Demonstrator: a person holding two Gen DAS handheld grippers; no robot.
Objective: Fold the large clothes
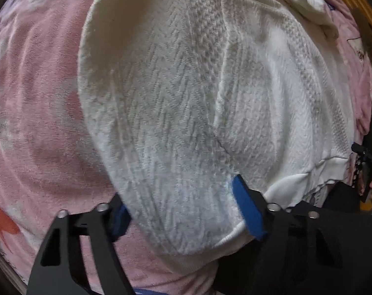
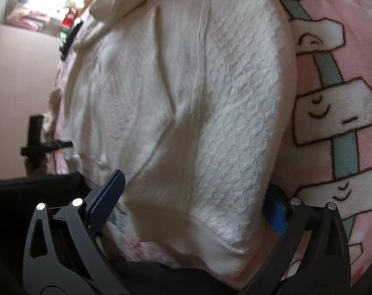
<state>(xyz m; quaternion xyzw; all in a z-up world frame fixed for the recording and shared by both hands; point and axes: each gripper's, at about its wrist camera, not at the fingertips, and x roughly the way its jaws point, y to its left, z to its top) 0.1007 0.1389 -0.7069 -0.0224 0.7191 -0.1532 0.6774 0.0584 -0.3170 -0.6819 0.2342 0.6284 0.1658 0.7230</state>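
Straddling white sweater [image 1: 186,98], left tool [image 1: 183,209] half-open

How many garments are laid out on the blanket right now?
1: a white knitted sweater spread across the pink blanket, its hem corners between both grippers. More clothes may lie outside these close views.

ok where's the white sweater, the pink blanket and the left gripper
white sweater [image 1: 190,93], left wrist view, middle of the knit panel
pink blanket [image 1: 38,123], left wrist view, bare fleece left of the sweater
left gripper [image 1: 183,209], left wrist view, midway between the blue fingertips
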